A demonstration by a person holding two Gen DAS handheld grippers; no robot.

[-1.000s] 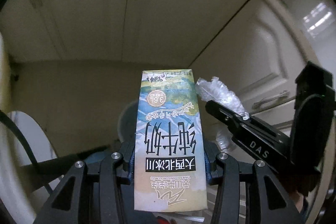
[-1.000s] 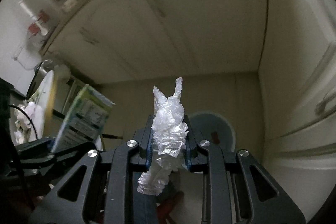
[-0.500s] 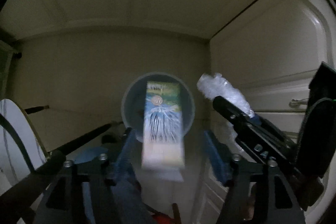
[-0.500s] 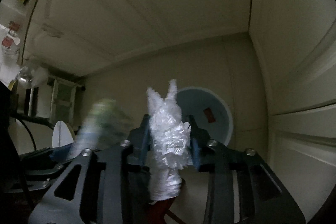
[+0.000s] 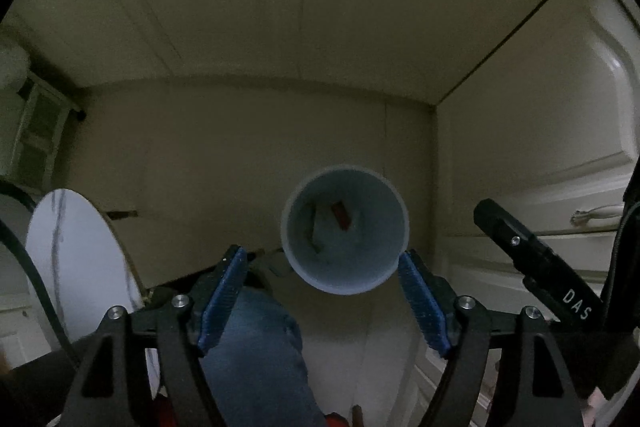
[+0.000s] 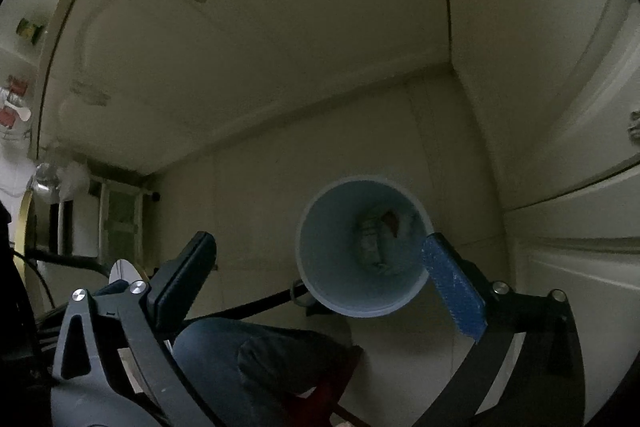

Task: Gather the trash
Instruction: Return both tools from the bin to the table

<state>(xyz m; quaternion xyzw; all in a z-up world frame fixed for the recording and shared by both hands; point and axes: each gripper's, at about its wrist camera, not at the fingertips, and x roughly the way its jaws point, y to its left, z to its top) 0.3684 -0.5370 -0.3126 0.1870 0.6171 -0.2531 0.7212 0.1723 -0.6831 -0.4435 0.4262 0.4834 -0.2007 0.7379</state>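
Left wrist view: left gripper (image 5: 322,301) hung directly above the pale blue bin (image 5: 345,281) on the floor, jaws opening with nothing between them, while scraps (image 5: 334,223) lay at the bin's bottom. Right wrist view: right gripper (image 6: 320,275) was spreading wide and empty over the same bin, trash (image 6: 380,239) inside; a good release probably needed both mouths centred over the rim until everything had dropped clear.
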